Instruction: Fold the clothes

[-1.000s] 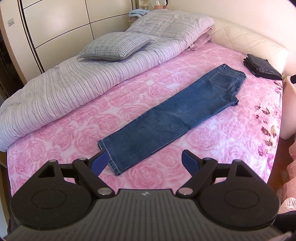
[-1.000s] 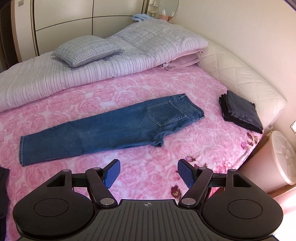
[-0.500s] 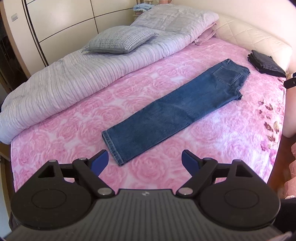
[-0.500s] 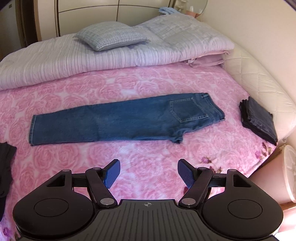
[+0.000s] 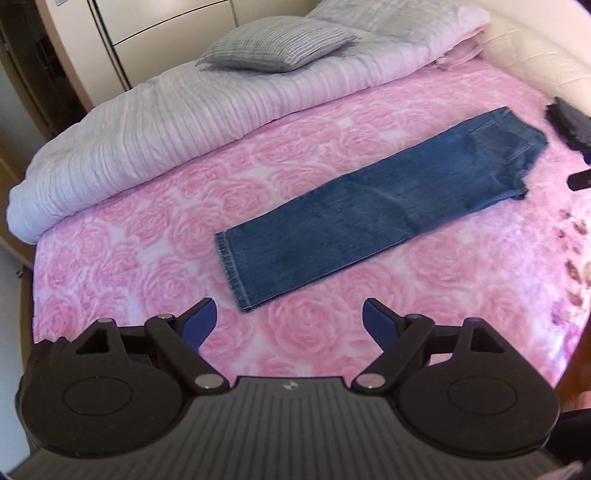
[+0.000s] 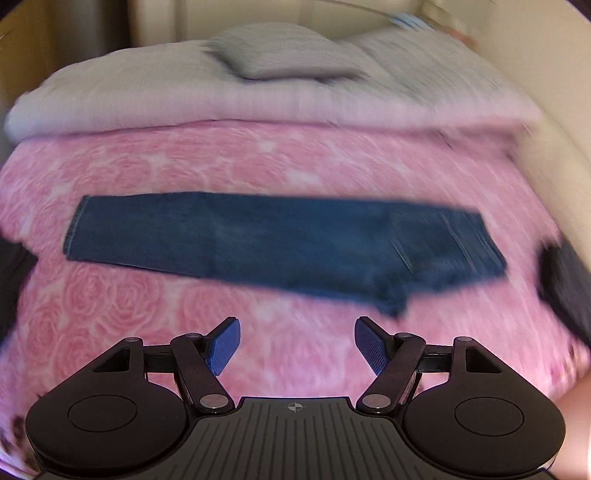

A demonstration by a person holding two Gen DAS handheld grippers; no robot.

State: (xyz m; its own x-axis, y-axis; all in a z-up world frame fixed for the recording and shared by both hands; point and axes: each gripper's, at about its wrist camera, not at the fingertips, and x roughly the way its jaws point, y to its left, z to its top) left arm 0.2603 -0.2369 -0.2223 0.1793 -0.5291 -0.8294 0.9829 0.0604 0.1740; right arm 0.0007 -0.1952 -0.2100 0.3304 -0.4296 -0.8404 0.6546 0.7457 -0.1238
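Note:
A pair of blue jeans [image 5: 376,206] lies flat on the pink rose-patterned bedspread [image 5: 147,236], folded lengthwise, hem toward me and waist at the far right. My left gripper [image 5: 290,319] hovers open just short of the hem, nothing between its blue pads. In the blurred right wrist view the jeans [image 6: 280,243] stretch across the bed, hem left, waist right. My right gripper [image 6: 297,345] is open above the bedspread [image 6: 295,166], near the crotch corner, touching nothing.
A rolled lilac duvet [image 5: 177,114] with a grey cushion [image 5: 273,44] lines the bed's far side. Dark folded clothes [image 5: 570,123] lie beyond the waist, also at the right edge [image 6: 565,284]. Another dark garment [image 6: 13,280] shows at the left. Wardrobe doors [image 5: 155,22] stand behind.
Both grippers have dropped closer to the bed and tilted down; the jeans look larger and nearer. The right view has rolled and blurred. Both pairs of jaws stayed open.

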